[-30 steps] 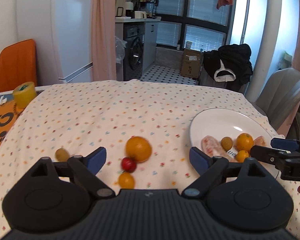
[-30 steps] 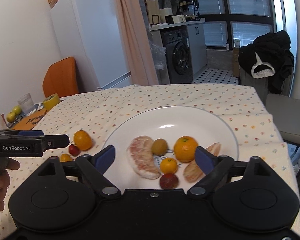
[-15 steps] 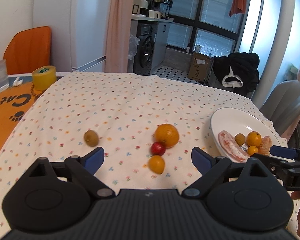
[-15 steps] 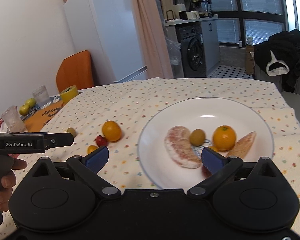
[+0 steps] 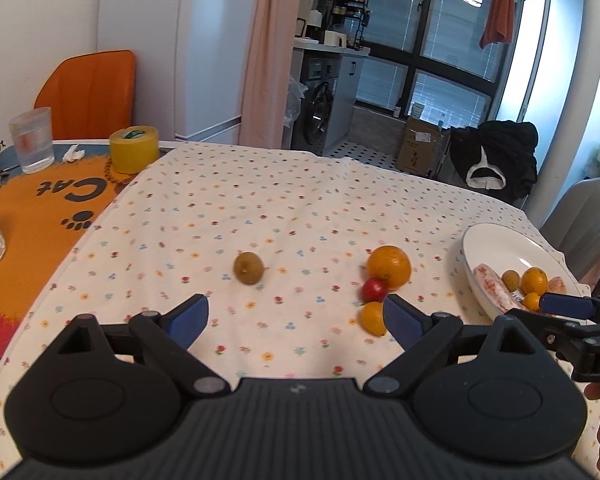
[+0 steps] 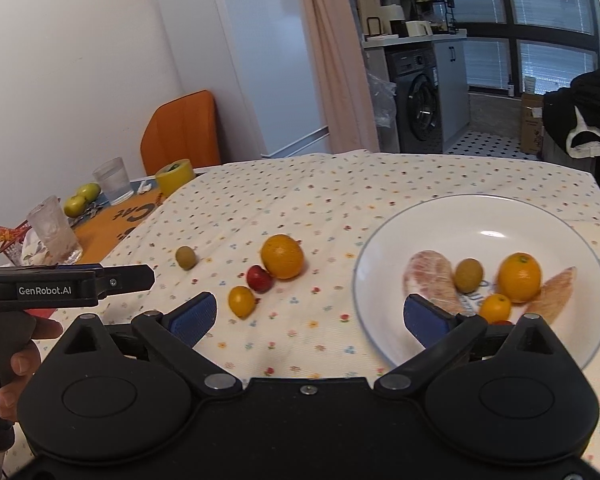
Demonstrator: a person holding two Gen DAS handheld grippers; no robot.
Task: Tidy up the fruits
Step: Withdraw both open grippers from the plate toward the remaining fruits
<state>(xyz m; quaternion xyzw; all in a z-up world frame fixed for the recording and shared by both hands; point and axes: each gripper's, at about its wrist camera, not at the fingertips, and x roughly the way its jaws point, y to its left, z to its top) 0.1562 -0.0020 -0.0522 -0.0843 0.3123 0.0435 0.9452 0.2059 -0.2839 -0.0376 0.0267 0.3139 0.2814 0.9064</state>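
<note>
On the flowered tablecloth lie a brown-green fruit [image 5: 248, 267], a big orange [image 5: 388, 266], a small red fruit [image 5: 374, 289] and a small yellow-orange fruit [image 5: 372, 317]. The white plate [image 6: 480, 216] holds two peeled citrus segments, a brown-green fruit [image 6: 468, 275], an orange [image 6: 519, 277] and smaller fruits. My left gripper [image 5: 296, 318] is open and empty above the cloth, short of the loose fruits. My right gripper [image 6: 310, 315] is open and empty, between the loose fruits and the plate's near-left rim.
At the left lie an orange mat [image 5: 40, 208], two glasses [image 5: 32, 139], a yellow tape roll [image 5: 134, 149] and green fruits [image 6: 82, 198]. An orange chair [image 5: 88, 92] stands behind, a grey chair [image 5: 580, 224] at the right. A hand [image 6: 16, 360] holds the left gripper.
Both grippers have swung left and pulled back. The loose fruits and the plate have slid rightward in each view. The fruits themselves have not moved.
</note>
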